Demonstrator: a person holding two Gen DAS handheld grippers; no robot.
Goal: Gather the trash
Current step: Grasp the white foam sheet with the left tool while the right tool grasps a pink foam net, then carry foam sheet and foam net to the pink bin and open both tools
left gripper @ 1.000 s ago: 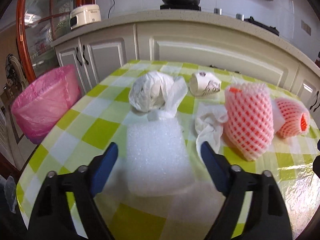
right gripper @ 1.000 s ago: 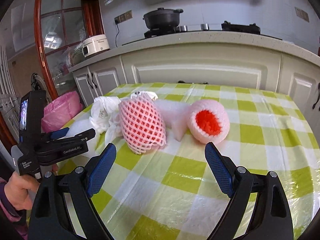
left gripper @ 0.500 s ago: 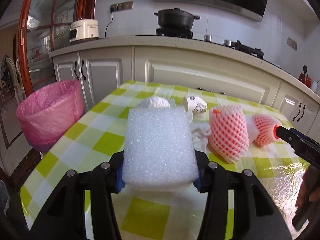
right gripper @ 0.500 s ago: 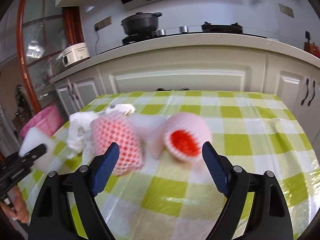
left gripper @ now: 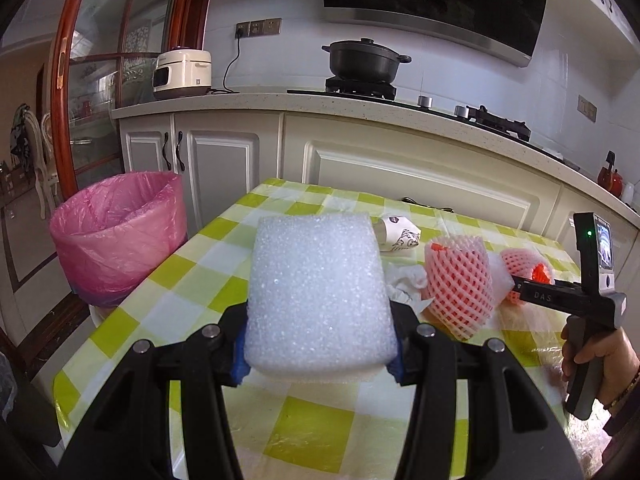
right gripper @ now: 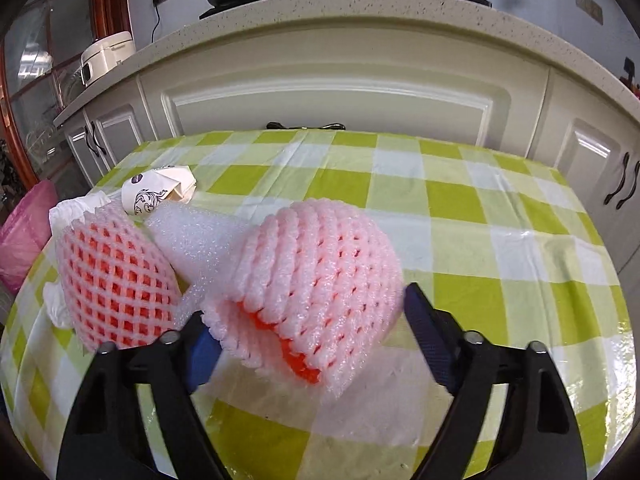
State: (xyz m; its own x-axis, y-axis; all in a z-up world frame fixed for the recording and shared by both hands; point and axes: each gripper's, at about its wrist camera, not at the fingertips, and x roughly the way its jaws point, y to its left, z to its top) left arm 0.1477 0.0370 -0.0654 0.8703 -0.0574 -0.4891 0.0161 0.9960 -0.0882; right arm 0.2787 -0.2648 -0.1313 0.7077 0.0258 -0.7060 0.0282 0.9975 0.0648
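White bubbly foam sheet (left gripper: 318, 296), rectangular, soft pebbled texture, is pinched at its near edge between the blue pads of the left gripper (left gripper: 316, 354). It is lifted off the table, long axis running away from the camera toward the counter, standing up and bowed slightly.

Right gripper (right gripper: 310, 344) sits low over the green-and-white checked plastic tablecloth (right gripper: 460, 216), jaws spread wide either side of a pale pink foam fruit net with orange lining (right gripper: 320, 264). The left pad is touching or just beside the net, the right pad just beside it; cannot tell if contact is made. The net lies on its side, open mouth toward the camera and down-left. In the left wrist view the right hand (left gripper: 596, 356) grips the tool's handle at the table's right edge.

Second pink mesh foam net (right gripper: 116, 276) lies just left, long axis slanting away, touching a white foam piece (right gripper: 196, 236) between the two nets. Behind: a crushed printed paper cup (right gripper: 152, 196) on its side and crumpled white tissue (left gripper: 404, 284).

Pink-bagged trash bin (left gripper: 116, 236) stands on the floor left of the table, beside cream cabinets (left gripper: 224, 160).
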